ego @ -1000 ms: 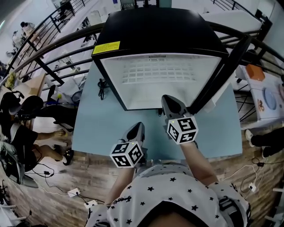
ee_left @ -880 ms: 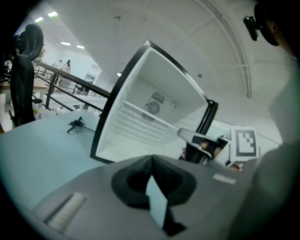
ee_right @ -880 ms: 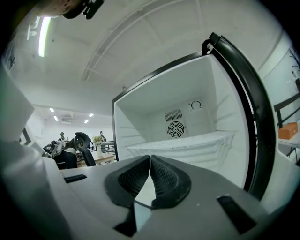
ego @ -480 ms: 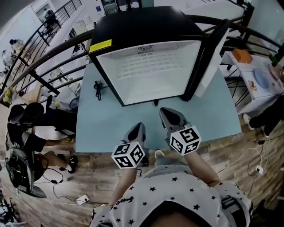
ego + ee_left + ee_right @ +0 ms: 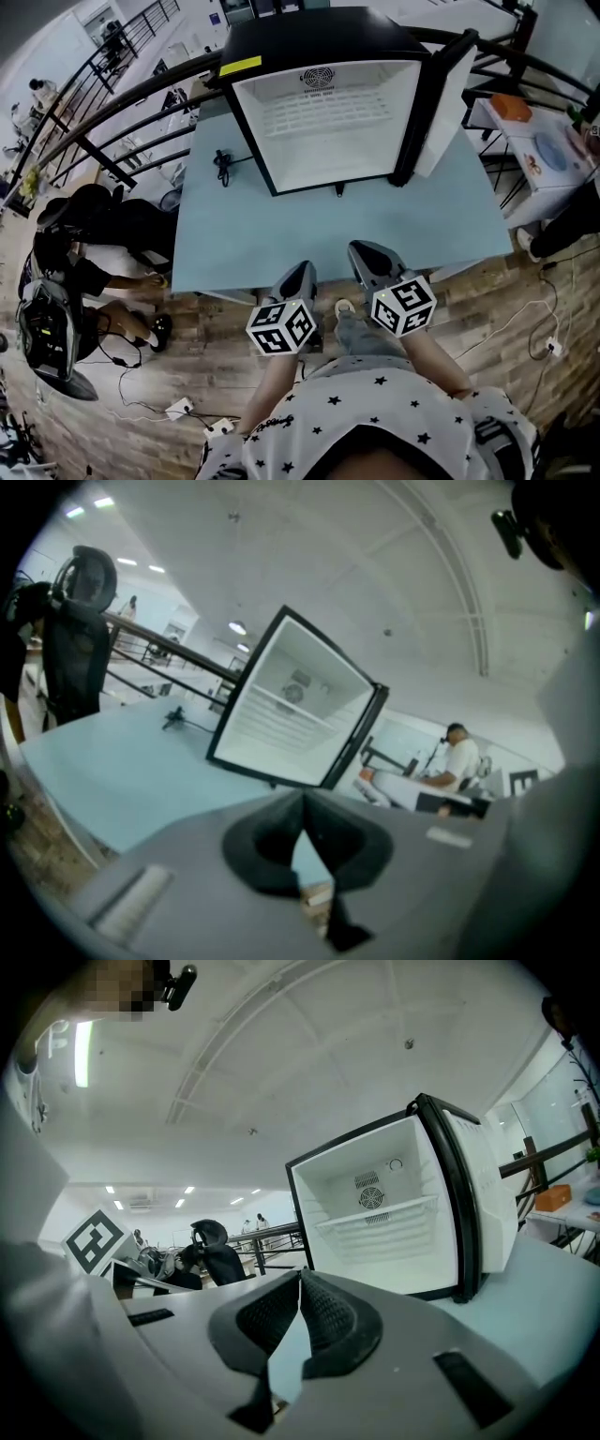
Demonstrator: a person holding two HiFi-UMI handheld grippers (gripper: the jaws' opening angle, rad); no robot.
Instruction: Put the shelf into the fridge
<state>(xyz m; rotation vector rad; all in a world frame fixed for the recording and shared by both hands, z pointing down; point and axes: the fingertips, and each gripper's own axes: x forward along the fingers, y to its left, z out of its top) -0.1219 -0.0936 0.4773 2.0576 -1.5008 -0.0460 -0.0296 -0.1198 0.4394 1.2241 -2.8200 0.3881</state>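
Shelf (image 5: 323,111) faces closed left tongs (image 5: 304,267), right tongs (image 5: 360,247), near-level.

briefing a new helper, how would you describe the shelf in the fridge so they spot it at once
On the pale blue table stands a black fridge with its door swung open. Inside its white cavity, just below the round fan grille, the shelf spans wall to wall: the only wire grid among smooth walls.
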